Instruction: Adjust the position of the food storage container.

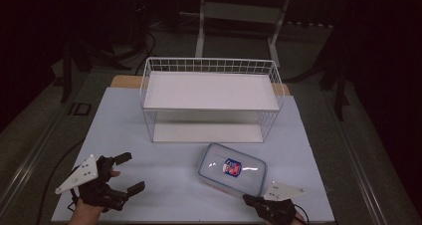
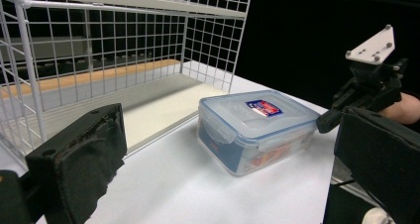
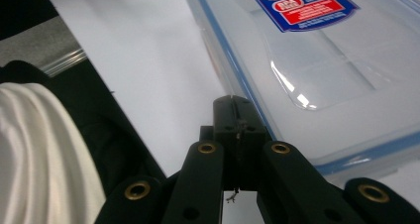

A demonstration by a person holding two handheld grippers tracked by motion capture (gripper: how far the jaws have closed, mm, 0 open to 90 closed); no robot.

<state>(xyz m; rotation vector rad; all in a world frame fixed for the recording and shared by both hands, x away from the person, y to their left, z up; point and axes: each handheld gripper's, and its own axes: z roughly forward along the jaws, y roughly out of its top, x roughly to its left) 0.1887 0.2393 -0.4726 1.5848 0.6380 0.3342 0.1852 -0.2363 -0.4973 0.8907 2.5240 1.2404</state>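
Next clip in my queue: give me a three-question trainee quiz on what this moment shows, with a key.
1. True or false: the clear food container sits on the upper shelf of the white wire rack.
2. Which gripper has its jaws closed together: A) the left gripper, B) the right gripper?
3. What colour is the seal line around the container's lid?

Key:
1. False: it rests on the table, in front of the rack.
2. B; its closed tips are at the container's near edge, with nothing seen between them, while the left gripper's jaws stand wide apart.
3. Blue.
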